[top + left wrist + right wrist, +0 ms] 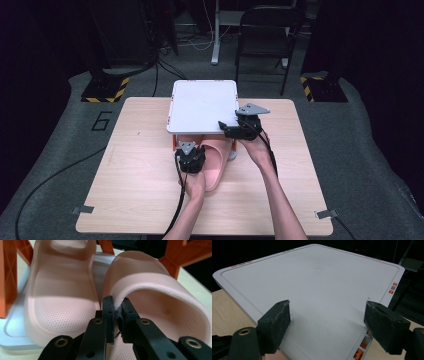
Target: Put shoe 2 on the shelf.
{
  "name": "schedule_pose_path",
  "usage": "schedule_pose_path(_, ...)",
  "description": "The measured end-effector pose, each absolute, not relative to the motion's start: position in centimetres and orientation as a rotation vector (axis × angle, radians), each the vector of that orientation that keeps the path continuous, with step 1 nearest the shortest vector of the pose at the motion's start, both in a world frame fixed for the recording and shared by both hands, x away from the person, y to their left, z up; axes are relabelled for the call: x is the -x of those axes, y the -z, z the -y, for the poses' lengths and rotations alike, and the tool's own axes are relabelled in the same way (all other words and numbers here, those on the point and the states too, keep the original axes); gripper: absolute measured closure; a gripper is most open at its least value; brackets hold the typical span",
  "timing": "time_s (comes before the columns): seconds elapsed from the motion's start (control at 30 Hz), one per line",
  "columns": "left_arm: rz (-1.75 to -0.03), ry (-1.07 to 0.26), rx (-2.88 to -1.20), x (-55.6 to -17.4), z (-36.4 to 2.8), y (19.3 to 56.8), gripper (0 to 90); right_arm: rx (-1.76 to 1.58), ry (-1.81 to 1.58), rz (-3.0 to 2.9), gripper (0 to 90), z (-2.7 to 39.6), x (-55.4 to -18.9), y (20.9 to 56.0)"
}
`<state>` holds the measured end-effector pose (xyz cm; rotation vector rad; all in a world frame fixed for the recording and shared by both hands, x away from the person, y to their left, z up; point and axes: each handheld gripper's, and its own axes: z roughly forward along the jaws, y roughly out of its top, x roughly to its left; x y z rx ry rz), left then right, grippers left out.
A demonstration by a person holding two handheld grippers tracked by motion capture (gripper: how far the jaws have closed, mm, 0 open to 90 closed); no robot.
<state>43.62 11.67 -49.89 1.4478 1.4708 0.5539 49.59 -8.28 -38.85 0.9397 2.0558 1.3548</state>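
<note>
Two pink slippers lie under a white rack. One slipper [62,290] rests on the rack's pale lower tray [13,330]. The other slipper [216,162] [160,297] sticks out toward the table's near edge, and my left gripper [191,159] [117,308] is shut on the edge of its strap. My right gripper [226,128] [328,317] hovers open over the near right corner of the rack's white top [202,105] [317,277], with nothing between its jaws.
Orange legs [7,277] carry the rack's top on the light wooden table [140,180]. A black folding chair [265,35] and stands with yellow-black bases [105,90] are on the floor behind the table.
</note>
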Motion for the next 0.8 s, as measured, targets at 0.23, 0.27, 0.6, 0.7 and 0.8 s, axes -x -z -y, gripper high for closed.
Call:
schedule_pose_path(0.23, -1.385, -0.528, -1.490, -44.3, -11.5, 50.1, 72.7, -0.921, -1.351, -2.070, 20.6, 8.4, -49.7, 38.9)
schedule_pose_path(0.27, -1.358, -0.510, -1.502, -44.3, -11.7, 50.0, 63.1, -0.939, -1.353, -2.058, 20.6, 8.4, -49.7, 38.9)
schedule_pose_path(0.6, -0.822, -0.266, -1.884, -40.4, -17.7, 49.6, 24.4, -0.941, -1.345, -2.055, 20.6, 8.4, -49.6, 38.9)
schedule_pose_path(0.7, -0.746, -0.276, -1.968, -39.1, -19.1, 50.1, 22.0, -0.940, -1.339, -2.060, 20.6, 8.5, -49.6, 38.8)
schedule_pose_path(0.8, -0.721, -0.250, -1.998, -38.4, -19.7, 50.3, 20.7, -0.956, -1.344, -2.053, 20.6, 8.4, -49.6, 38.9)
